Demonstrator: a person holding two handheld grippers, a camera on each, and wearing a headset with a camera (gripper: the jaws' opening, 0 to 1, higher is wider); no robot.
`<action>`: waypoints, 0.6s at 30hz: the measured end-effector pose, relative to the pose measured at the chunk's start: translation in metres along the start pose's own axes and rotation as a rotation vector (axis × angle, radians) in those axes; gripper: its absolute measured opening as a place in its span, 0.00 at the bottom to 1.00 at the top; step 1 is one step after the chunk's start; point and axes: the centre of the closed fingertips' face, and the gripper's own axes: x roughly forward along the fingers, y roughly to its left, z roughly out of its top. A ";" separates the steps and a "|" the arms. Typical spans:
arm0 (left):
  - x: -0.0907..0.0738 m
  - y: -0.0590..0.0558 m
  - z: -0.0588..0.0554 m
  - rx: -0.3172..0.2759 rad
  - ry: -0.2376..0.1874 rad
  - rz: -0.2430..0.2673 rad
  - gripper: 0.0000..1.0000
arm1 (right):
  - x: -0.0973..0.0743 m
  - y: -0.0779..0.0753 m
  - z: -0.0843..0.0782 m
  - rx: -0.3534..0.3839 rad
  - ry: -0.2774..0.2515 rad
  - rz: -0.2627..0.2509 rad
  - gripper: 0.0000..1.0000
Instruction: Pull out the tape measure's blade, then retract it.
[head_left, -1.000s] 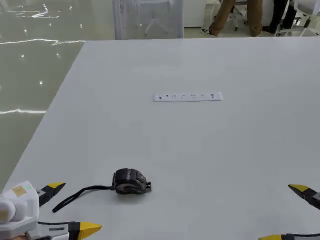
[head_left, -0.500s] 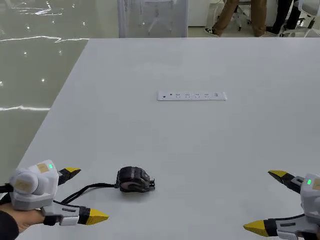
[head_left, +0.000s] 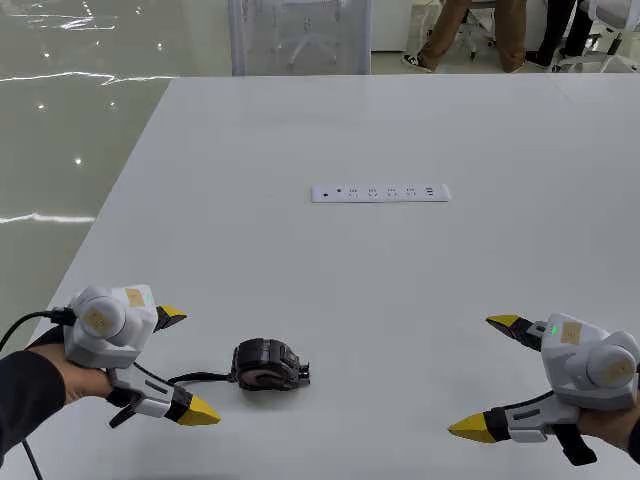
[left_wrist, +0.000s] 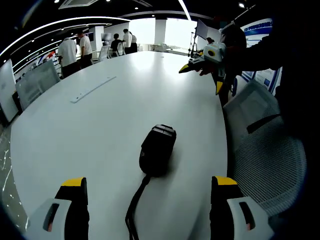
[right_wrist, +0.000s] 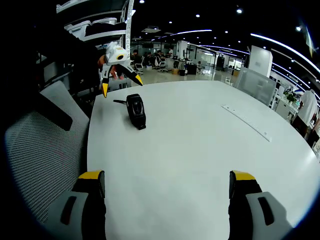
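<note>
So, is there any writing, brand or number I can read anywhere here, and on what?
Nothing here reads clearly.
Tape measure: no legible brand.
Power strip: markings too small.
Tan stickers on left gripper and right gripper: too small.
Blue wall panel: blurred.

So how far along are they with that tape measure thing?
Nothing looks done yet: the tape measure lies on the table with its blade inside. In hand: the left tongs are open, pointed at it but apart; the right tongs are open, well off to its other side. Still to do: gripping it, pulling the blade out, retracting.
</note>
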 end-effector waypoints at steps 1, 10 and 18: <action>0.002 0.001 0.002 0.006 0.006 -0.003 0.99 | 0.003 0.002 0.003 -0.009 -0.001 0.010 1.00; 0.031 0.005 0.010 0.109 0.088 -0.083 0.92 | 0.036 0.008 0.014 -0.060 0.020 0.083 1.00; 0.047 0.001 0.010 0.148 0.154 -0.130 0.88 | 0.058 0.013 0.033 -0.109 0.013 0.133 1.00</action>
